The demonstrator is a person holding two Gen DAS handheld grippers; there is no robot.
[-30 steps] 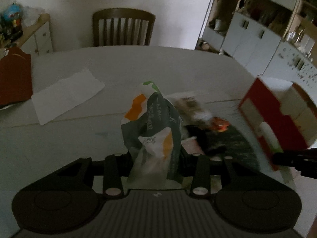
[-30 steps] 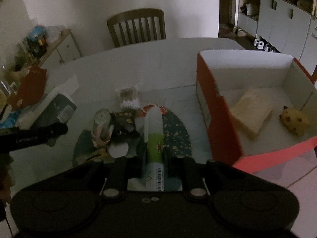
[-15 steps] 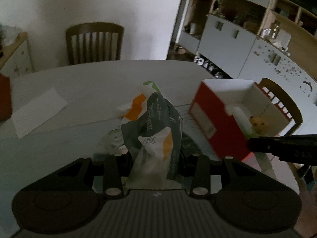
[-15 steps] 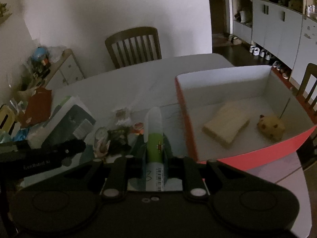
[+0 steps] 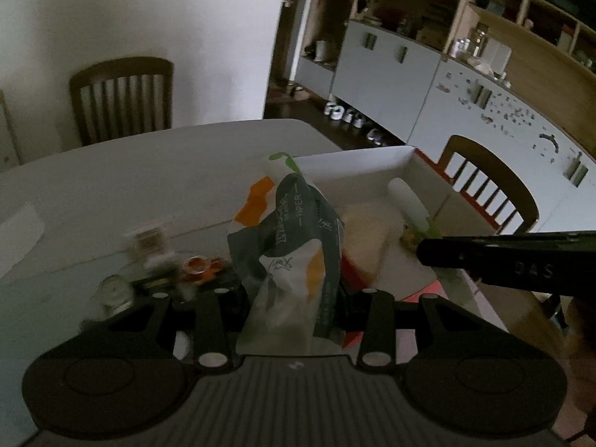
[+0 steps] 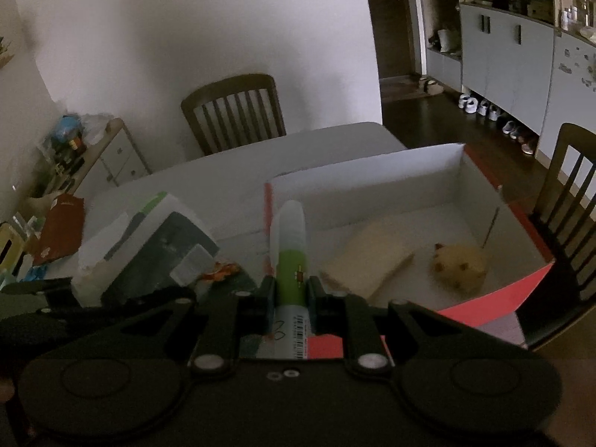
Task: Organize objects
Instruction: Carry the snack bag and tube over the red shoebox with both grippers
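Dim dining room. At the frame's lower centre, the left gripper is clamped on a crumpled tissue pack (dark green, white and orange). The right gripper is pinched tight on a green-and-white tube. Right of centre, a red box sits on the white table, holding a tan sponge and a yellow spotted toy.
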